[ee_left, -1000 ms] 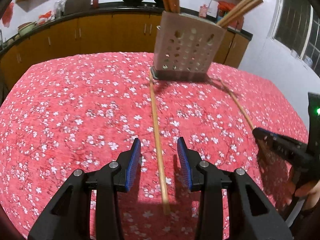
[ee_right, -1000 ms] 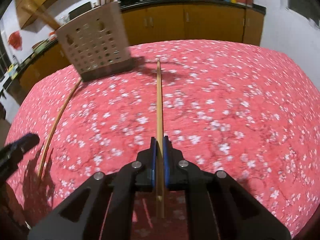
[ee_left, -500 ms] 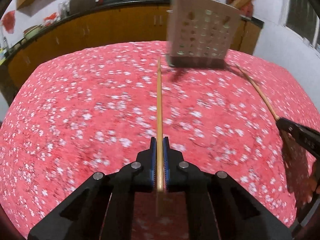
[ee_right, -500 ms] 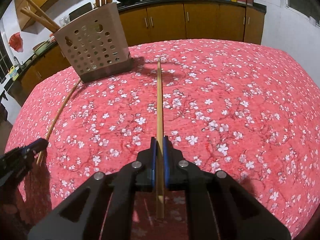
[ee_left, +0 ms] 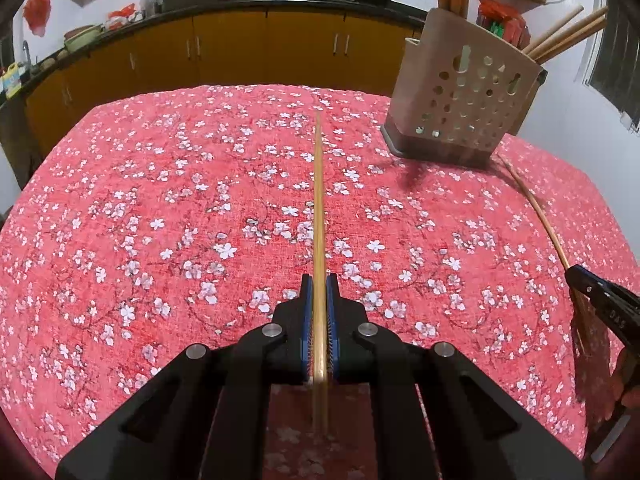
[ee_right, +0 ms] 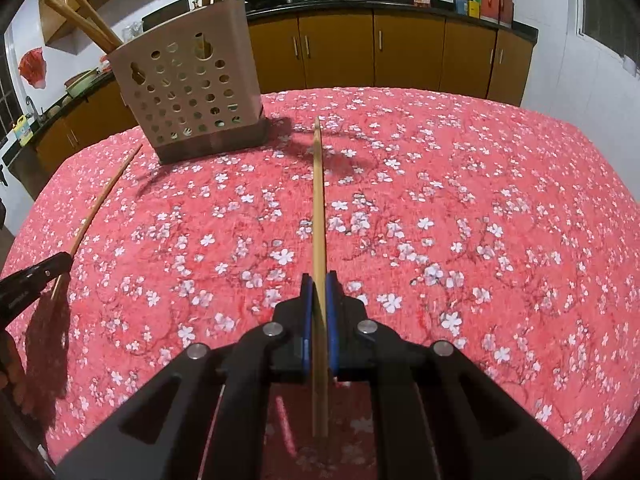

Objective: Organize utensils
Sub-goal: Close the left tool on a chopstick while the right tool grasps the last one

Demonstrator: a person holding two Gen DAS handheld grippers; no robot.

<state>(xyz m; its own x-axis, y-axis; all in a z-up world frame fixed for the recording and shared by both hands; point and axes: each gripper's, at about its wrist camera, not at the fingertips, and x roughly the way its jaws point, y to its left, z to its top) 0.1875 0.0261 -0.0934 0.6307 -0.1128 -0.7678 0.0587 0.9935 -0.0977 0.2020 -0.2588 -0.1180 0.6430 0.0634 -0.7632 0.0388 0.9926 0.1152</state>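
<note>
I have one chopstick in each gripper. The left gripper (ee_left: 319, 280) is clenched on its chopstick (ee_left: 318, 200), and the right gripper (ee_right: 319, 280) is clenched on its own chopstick (ee_right: 317, 200); both sticks run straight forward from between the pads over the cloth (ee_left: 160, 208). The holder (ee_left: 464, 96) stands at the far side of the table, to the right of my left stick and to the left of my right one, already holding several sticks that lean out of its top.

To do this well, I think I should lift each stick, tip it toward upright, and bring the far tip over the holder's open top before letting go. I'd go one hand at a time so the sticks don't cross, and steer clear of the leaning ones.
</note>
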